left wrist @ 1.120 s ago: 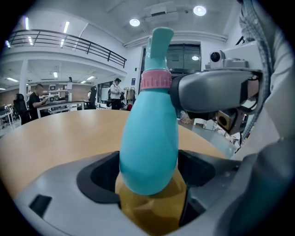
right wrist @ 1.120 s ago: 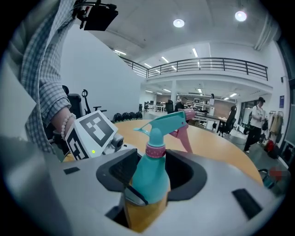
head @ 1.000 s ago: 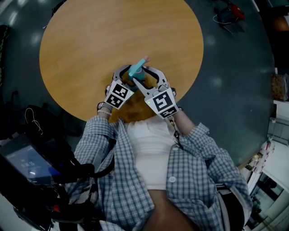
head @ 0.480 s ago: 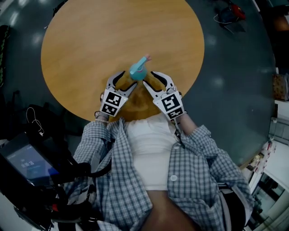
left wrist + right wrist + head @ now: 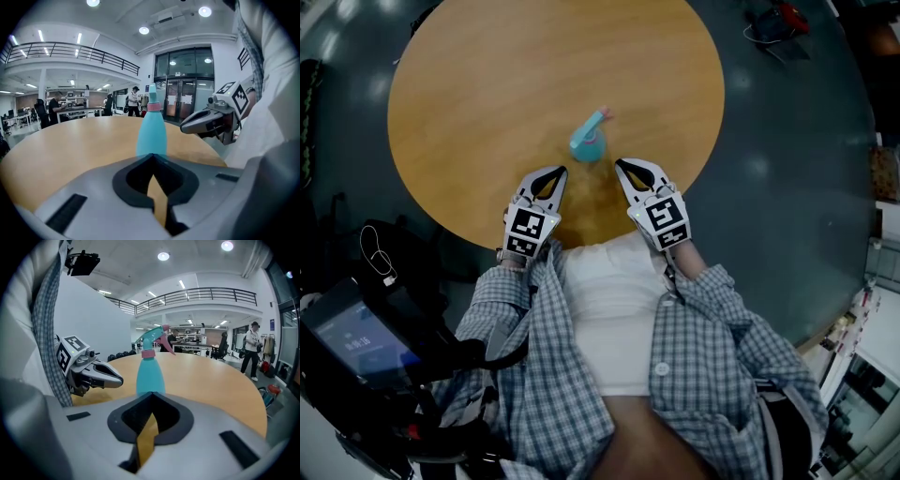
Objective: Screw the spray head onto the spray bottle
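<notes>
A turquoise spray bottle [image 5: 587,142] stands upright on the round wooden table [image 5: 487,84], its spray head [image 5: 154,337] with a pink collar and trigger on top. It stands alone, touched by neither gripper. My left gripper [image 5: 555,172] is shut and empty, pulled back to the table's near edge, left of the bottle [image 5: 151,131]. My right gripper [image 5: 621,165] is also shut and empty, right of the bottle [image 5: 150,373]. Each gripper view shows the bottle straight ahead beyond the closed tips and the other gripper off to the side.
Dark floor surrounds the table. A black stand with a screen [image 5: 356,342] sits at my lower left. People and desks [image 5: 70,105] stand far off in the hall. A red object with cables [image 5: 783,23] lies on the floor at upper right.
Both grippers let go of the bottle, drew back toward me and went from open to shut. The bottle stays standing on the table.
</notes>
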`<state>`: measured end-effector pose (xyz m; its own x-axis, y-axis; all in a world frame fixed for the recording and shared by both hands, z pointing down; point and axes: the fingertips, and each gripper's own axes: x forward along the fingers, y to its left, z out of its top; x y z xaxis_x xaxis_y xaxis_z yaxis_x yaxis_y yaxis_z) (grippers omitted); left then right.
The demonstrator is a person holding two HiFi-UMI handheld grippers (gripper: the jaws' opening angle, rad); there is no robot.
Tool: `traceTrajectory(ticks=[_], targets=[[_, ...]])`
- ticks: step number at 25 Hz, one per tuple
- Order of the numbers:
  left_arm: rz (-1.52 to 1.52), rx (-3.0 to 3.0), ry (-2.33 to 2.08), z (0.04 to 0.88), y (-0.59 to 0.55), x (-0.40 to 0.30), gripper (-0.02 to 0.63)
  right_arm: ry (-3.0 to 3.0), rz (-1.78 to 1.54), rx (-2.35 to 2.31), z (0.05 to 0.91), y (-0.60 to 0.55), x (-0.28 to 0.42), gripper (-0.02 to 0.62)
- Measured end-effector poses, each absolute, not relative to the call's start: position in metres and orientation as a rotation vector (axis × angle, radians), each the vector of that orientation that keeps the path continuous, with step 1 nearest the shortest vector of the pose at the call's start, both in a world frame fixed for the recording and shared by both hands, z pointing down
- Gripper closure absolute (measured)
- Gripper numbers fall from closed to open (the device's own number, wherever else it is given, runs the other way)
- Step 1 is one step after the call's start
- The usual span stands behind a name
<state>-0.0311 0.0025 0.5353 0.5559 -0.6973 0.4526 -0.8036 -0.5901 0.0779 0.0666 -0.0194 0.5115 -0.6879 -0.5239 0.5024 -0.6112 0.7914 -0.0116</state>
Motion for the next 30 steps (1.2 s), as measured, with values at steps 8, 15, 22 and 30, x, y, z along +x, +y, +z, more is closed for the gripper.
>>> traceTrajectory(ticks=[8,15,22,30], targets=[[0.528,2.495,-1.268,0.539,0.003,-0.035,0.6,-2.484,0.254,0.85,0.518,-0.015,0.066,0.6],[0.523,2.502,-1.285,0.534,0.002,-0.036,0.6,-2.47,0.251,0.862,0.518,-0.018,0.067,0.6],[0.529,2.502,-1.27,0.536,0.004,-0.033,0.6,-2.464,0.286,0.867,0.522,-0.018,0.07,0.6],[0.504,2.503,-1.235,0.536,0.006,-0.029,0.6,-2.453,0.27,0.895,0.519,-0.021,0.071,0.6]])
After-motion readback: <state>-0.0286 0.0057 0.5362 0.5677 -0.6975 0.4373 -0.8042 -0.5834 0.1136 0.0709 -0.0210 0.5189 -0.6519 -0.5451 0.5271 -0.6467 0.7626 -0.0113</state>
